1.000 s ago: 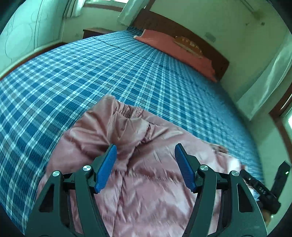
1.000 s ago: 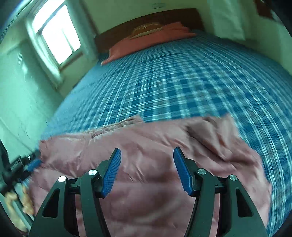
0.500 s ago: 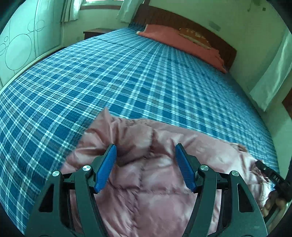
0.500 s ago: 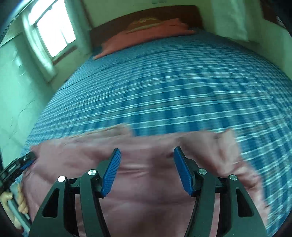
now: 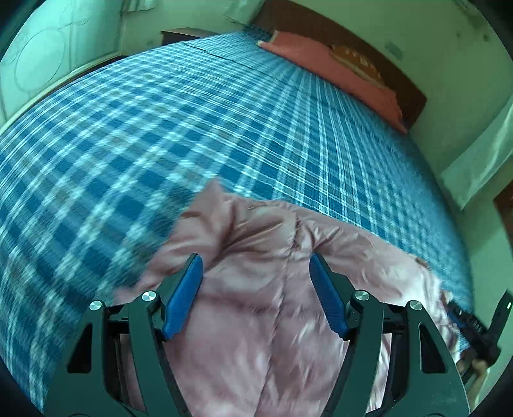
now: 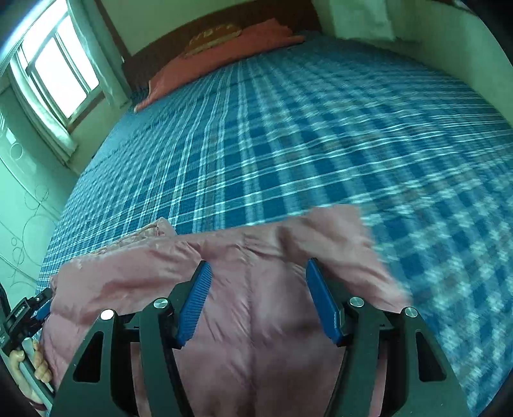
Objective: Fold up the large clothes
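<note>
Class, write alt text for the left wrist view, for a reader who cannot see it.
A pink padded jacket lies rumpled on a blue plaid bedspread, seen between the blue-padded fingers of the left gripper, whose jaws are opening with nothing pinched between them. An orange-red pillow lies by the dark headboard, and the right gripper shows at the lower right edge.

Bed (image 5: 224,128), wide, covered edge to edge by blue-and-white plaid sheet (image 6: 320,144). Pink padded jacket (image 5: 256,304) lies crumpled directly on sheet at near end, seam running down its middle. Long salmon-orange pillow (image 5: 336,73) lies across far end, against dark wooden headboard (image 6: 224,22). Smaller patterned cushion (image 5: 356,61) rests on pillow.
</note>
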The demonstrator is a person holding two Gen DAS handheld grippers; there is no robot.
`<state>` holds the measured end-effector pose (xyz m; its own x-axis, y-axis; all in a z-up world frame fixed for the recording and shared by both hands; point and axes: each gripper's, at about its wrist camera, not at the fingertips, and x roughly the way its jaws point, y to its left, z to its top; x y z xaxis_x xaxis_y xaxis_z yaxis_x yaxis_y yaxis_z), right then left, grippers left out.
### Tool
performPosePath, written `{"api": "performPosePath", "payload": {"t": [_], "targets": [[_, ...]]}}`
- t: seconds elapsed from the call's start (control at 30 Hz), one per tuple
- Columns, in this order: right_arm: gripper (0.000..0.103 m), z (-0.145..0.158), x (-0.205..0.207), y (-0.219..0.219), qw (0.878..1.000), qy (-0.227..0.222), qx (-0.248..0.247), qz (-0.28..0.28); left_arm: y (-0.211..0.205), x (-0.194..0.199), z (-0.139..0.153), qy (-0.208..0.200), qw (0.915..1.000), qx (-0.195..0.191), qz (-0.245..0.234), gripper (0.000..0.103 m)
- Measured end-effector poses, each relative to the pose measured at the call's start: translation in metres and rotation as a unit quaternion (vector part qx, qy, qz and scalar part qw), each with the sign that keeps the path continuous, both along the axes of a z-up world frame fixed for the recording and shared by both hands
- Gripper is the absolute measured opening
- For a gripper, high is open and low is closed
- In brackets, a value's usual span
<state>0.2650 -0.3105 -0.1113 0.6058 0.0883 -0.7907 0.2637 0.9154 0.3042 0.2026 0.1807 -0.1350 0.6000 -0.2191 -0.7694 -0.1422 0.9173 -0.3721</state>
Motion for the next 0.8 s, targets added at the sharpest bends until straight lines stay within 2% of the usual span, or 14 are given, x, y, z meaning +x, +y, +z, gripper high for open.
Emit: {"api": "performPosePath", "payload": {"t": [0.17,0.4,0.53,0.67,0.8], "targets": [[0.061,0.014,-0.072,-0.02,1.0,-0.006,-0.01,-0.018,0.034,-0.059,0.01,-0.004,0.9987,-0.029,0.041,0.069],[0.061,0.006,-0.18,-0.039,0.997,-0.011,0.057,-0.06,0.074,-0.167,0.002,0.002,0.989,-0.099,0.11,0.07],[0.064,-0.009,-0.234,-0.039,0.989,-0.019,0.118,-0.09,0.08,-0.217,-0.006,0.001,0.9816,-0.138,0.133,0.07],[0.065,-0.029,-0.255,-0.029,0.978,-0.021,0.184,-0.101,0.074,-0.256,-0.022,0.009,0.9699,-0.194,0.148,0.071],[0.065,-0.044,-0.245,-0.012,0.971,-0.023,0.214,-0.101,0.058,-0.263,-0.04,0.021,0.9598,-0.237,0.149,0.071]]}}
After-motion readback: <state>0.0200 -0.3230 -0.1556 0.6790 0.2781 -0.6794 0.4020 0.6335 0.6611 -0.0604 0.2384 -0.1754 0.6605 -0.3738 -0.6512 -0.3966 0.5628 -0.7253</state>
